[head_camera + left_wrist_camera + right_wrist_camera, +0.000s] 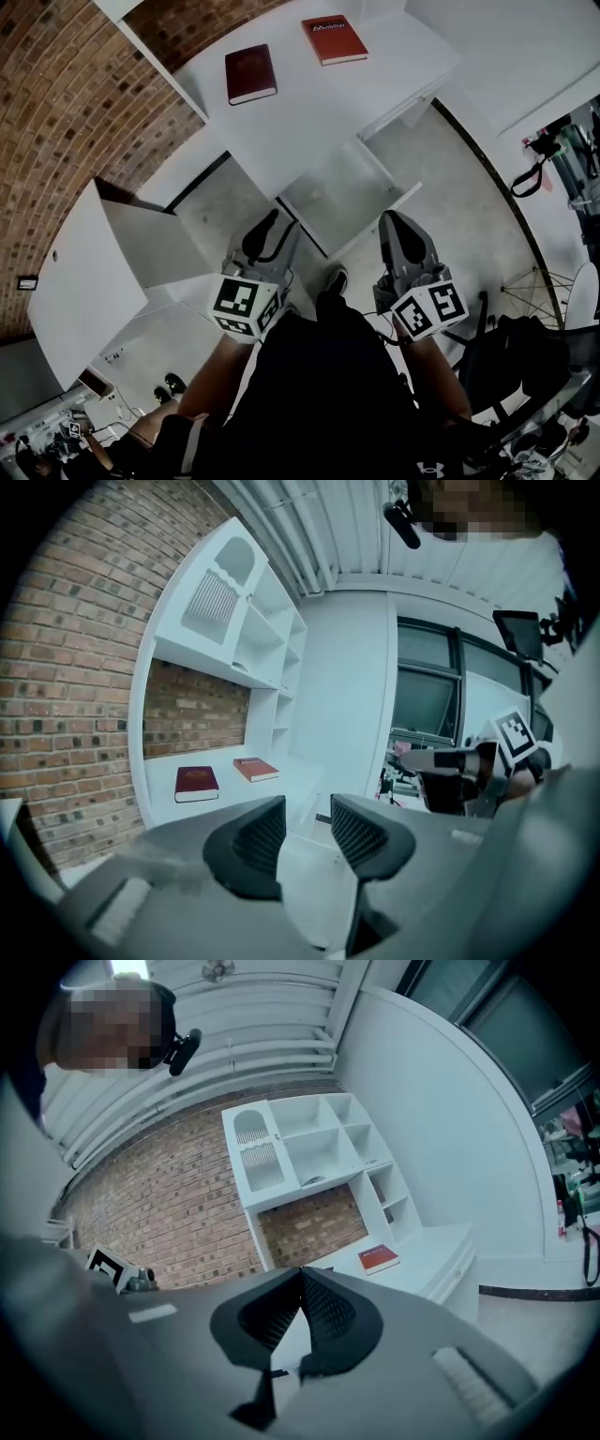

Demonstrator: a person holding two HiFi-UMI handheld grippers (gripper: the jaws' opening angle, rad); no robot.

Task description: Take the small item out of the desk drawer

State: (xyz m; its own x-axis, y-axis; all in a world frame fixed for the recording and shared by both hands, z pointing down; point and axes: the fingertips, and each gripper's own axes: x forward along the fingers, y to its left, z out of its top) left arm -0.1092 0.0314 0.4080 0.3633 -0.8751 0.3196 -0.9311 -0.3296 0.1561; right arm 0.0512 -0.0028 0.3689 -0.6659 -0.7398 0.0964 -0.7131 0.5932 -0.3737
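Observation:
A white desk [309, 103] stands ahead of me, and its drawer [342, 192] is pulled out toward me. The inside looks bare white, and I see no small item in it. My left gripper [265, 230] hangs just short of the drawer's left corner, above the floor. It is open with nothing between its jaws [307, 822]. My right gripper [394, 225] is held at the drawer's right, about level with the left one. Its tips meet, so it is shut and empty [300, 1283].
Two books lie on the desktop, a dark red book [250, 73] and a brighter red book [334, 38]. A brick wall [66, 112] rises behind a white shelf unit [309, 1152]. A white cabinet [94, 272] stands at the left, and a black bag [525, 352] lies at the right.

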